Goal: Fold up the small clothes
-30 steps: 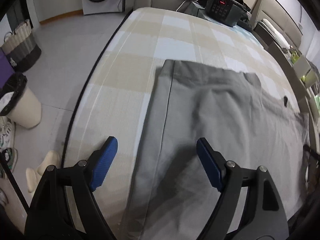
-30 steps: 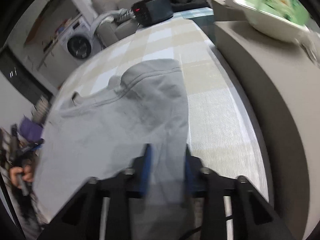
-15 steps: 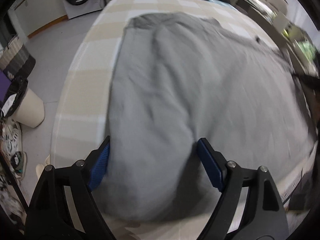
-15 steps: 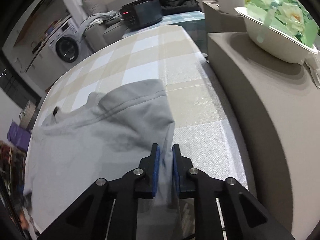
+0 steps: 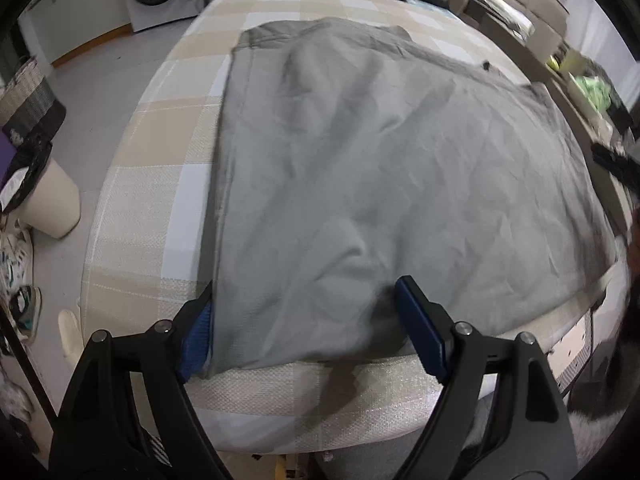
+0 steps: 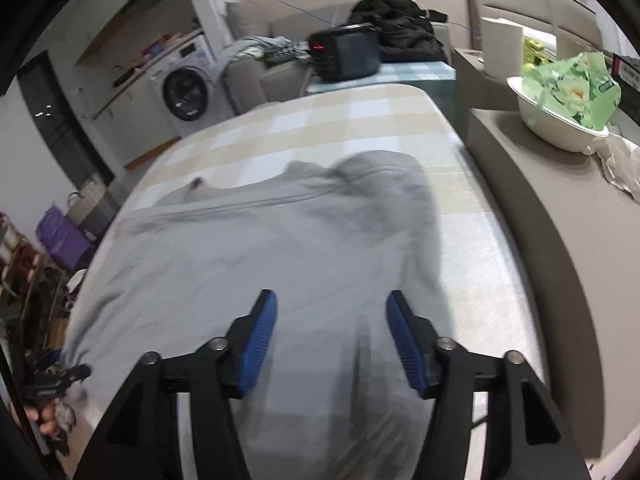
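A grey garment (image 5: 360, 168) lies spread flat on the beige-and-white checked table (image 5: 152, 208). My left gripper (image 5: 308, 320) stands open over the garment's near edge. Its left blue pad (image 5: 198, 328) sits at the cloth's near left corner, and nothing is pinched. In the right wrist view the same garment (image 6: 248, 256) fills the middle of the table (image 6: 492, 264). My right gripper (image 6: 332, 336) hovers above its right side with the jaws opening. Cloth lies below them, and the pads do not press on it. The left gripper (image 6: 52, 384) shows small at the lower left.
A washing machine (image 6: 188, 92) stands at the back. A black appliance with a red display (image 6: 348, 56) sits past the table's far end. Right of the table, a grey counter (image 6: 560, 216) carries a white bowl (image 6: 556, 120) with a green bag. A bin (image 5: 44, 196) stands on the floor.
My right gripper was shut on the garment's right edge; its jaws have opened, let the cloth drop flat, and lifted. My left gripper, open throughout, drew back to the garment's near edge.
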Action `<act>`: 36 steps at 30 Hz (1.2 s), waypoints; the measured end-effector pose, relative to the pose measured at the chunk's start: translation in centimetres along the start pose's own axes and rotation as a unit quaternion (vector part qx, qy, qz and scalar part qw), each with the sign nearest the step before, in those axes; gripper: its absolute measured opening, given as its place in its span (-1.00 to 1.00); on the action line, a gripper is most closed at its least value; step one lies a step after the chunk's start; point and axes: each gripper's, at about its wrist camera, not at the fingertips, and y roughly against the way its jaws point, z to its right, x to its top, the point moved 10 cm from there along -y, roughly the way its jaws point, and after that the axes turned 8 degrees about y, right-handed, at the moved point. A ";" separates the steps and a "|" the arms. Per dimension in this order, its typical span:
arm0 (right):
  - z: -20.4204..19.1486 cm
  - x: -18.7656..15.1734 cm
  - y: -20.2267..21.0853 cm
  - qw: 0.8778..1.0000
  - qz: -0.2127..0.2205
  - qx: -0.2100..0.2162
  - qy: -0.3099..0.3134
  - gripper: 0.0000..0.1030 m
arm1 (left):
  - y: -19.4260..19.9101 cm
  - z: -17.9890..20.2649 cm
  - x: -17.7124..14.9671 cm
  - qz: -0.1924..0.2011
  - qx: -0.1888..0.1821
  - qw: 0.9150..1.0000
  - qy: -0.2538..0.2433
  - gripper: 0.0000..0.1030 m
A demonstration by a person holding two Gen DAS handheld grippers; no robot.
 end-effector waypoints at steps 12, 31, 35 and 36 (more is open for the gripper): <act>-11.4 -4.6 1.1 0.997 -0.012 0.048 0.066 0.63 | 3.3 -1.9 -0.1 0.054 -0.031 0.997 0.038 0.57; -34.0 -10.1 -5.5 0.951 -0.064 0.160 0.256 0.64 | 6.8 -10.4 0.3 0.097 -0.020 0.983 0.152 0.97; -37.0 -11.1 -6.3 0.940 -0.063 0.169 0.291 0.64 | 6.3 -10.6 0.3 0.095 -0.020 0.982 0.164 0.97; -37.7 -11.3 -6.6 0.937 -0.060 0.167 0.301 0.64 | 6.3 -10.8 0.4 0.096 -0.020 0.981 0.168 0.97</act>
